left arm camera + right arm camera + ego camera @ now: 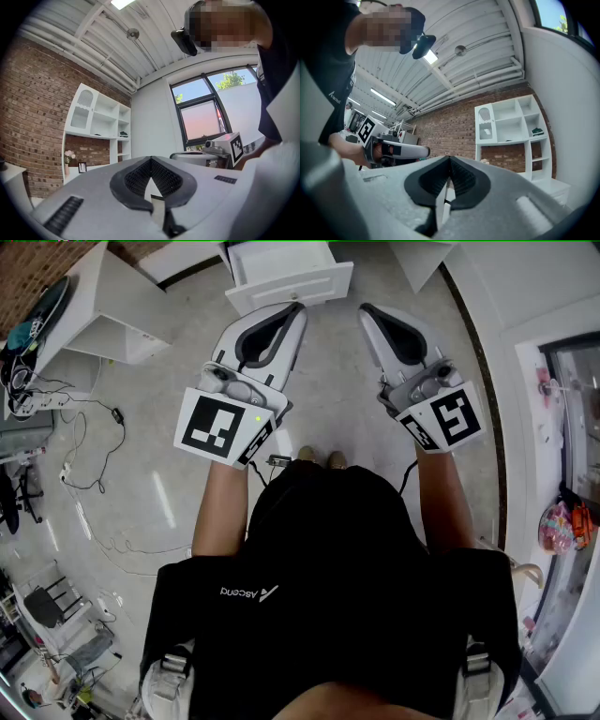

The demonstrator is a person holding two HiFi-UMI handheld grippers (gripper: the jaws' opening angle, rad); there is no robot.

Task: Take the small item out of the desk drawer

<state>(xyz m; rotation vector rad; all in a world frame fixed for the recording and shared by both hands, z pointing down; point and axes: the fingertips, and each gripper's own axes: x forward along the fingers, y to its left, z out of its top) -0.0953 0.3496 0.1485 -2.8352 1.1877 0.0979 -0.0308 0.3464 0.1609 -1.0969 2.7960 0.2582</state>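
Observation:
The white desk drawer (286, 277) stands pulled out at the top of the head view, its knobbed front panel facing me. No small item shows in the part of its inside that I can see. My left gripper (298, 307) is held just short of the drawer front, shut and empty. My right gripper (366, 310) is level with it on the right, also shut and empty. In the left gripper view the closed jaw tips (151, 159) point up at the wall, with the right gripper (225, 147) beside them. The right gripper view shows its closed tips (450, 158) and the left gripper (393, 150).
A white shelf unit (103, 315) lies at the upper left, with cables (84, 437) trailing over the floor below it. A white wall shelf (98, 126) (511, 126) stands against a brick wall. A window (201, 112) is on the right.

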